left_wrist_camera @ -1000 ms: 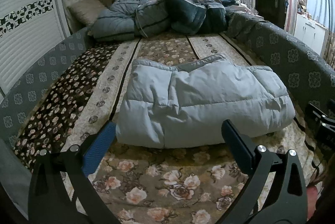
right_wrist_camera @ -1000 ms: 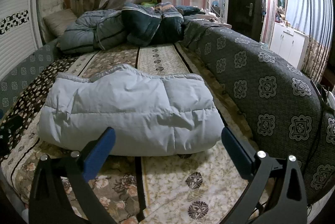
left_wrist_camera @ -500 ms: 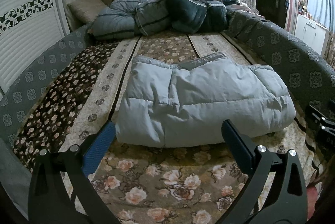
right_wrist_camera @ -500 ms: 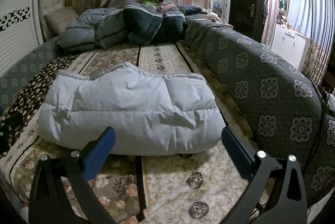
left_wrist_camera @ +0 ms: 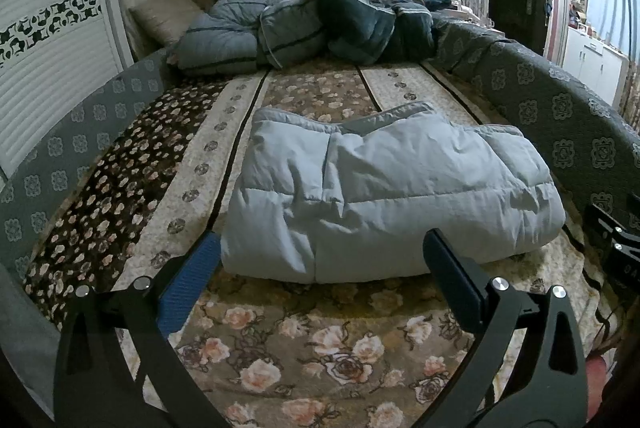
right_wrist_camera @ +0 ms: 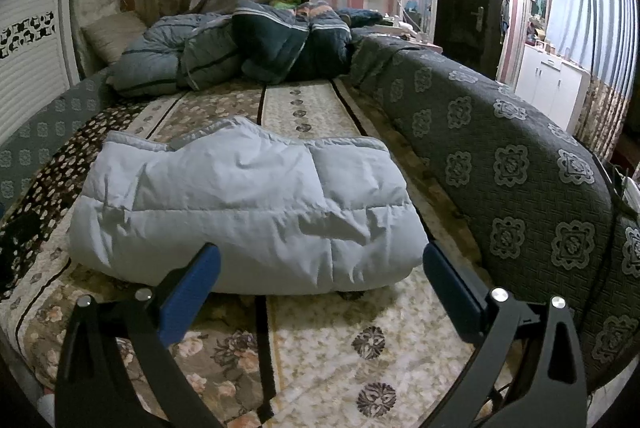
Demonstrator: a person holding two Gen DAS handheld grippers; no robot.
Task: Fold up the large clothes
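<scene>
bed (left_wrist_camera: 320, 328): one, floral striped cover | duvets (left_wrist_camera: 304, 27): heap at far end, count unclear | puffer jacket (left_wrist_camera: 380, 195): one, pale grey-blue, quilted, folded into a thick wrinkled bundle, mid-bed | left gripper (left_wrist_camera: 320, 260): spread wide, empty, just short of jacket | right gripper (right_wrist_camera: 320, 264): spread wide, empty, likewise

Right hand-held gripper (left_wrist_camera: 616, 248) cut off by frame edge; state perhaps unreadable there.

No text, label, brand or number can be read anywhere here.
</scene>
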